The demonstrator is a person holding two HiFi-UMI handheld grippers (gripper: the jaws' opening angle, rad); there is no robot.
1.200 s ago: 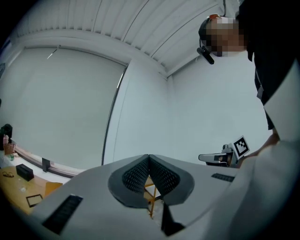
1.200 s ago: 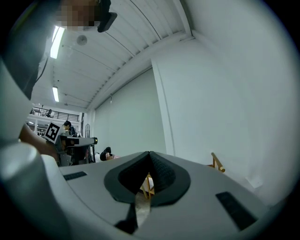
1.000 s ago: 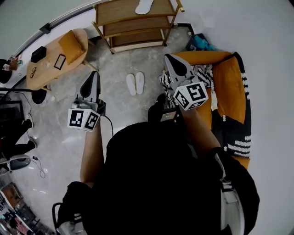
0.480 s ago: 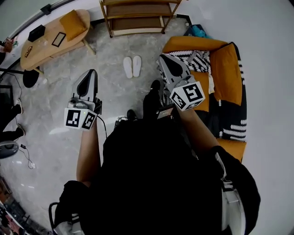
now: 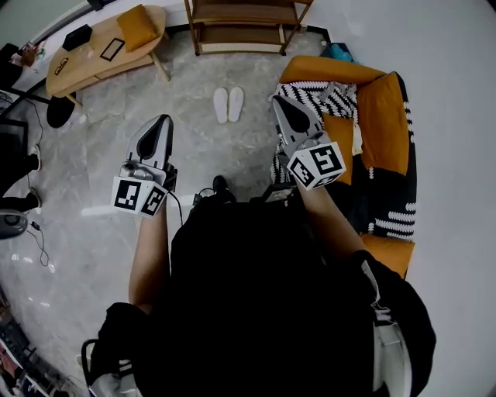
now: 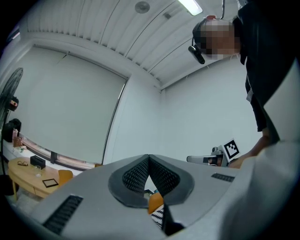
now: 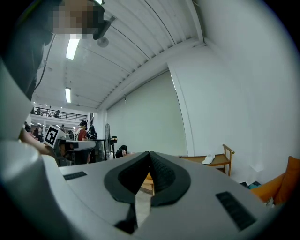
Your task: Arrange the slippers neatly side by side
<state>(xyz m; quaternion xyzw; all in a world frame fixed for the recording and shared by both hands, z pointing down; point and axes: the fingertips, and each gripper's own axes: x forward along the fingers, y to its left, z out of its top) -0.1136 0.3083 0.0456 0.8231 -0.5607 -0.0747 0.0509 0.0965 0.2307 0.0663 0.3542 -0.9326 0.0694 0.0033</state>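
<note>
Grey stone-patterned floor (image 5: 93, 256) spreads out under me while I hold both tools out in front. My left hand-held gripper (image 5: 163, 119) has its jaws pressed together at the tips with nothing between them. The cube (image 5: 139, 196) at its back shows black-and-white square markers, patterns rather than words. My right hand-held gripper (image 5: 280, 103) is closed and empty in the same way, and its own marker cube (image 5: 318, 166) sits just above my wrist. Ahead of me, between the two tools and well apart from both, the pair of white slippers (image 5: 222, 105) lies on the bare floor. The two lie side by side, parallel, with their long edges just beside each other. Beyond them a wooden shelf unit (image 5: 246, 35) stands against the wall, and in the right gripper view a white thing (image 7: 207, 159) rests on its top board. To my right is an orange sofa (image 5: 387, 108) with a black-and-white patterned blanket (image 5: 335, 97) draped over it, and something teal (image 5: 339, 53) lies past its far end. Off to my left an oval wooden bench (image 5: 89, 62) carries an orange cushion (image 5: 140, 16), a small black box (image 5: 77, 36) and a flat dark-framed piece (image 5: 112, 49) whose face is too small to read.
</note>
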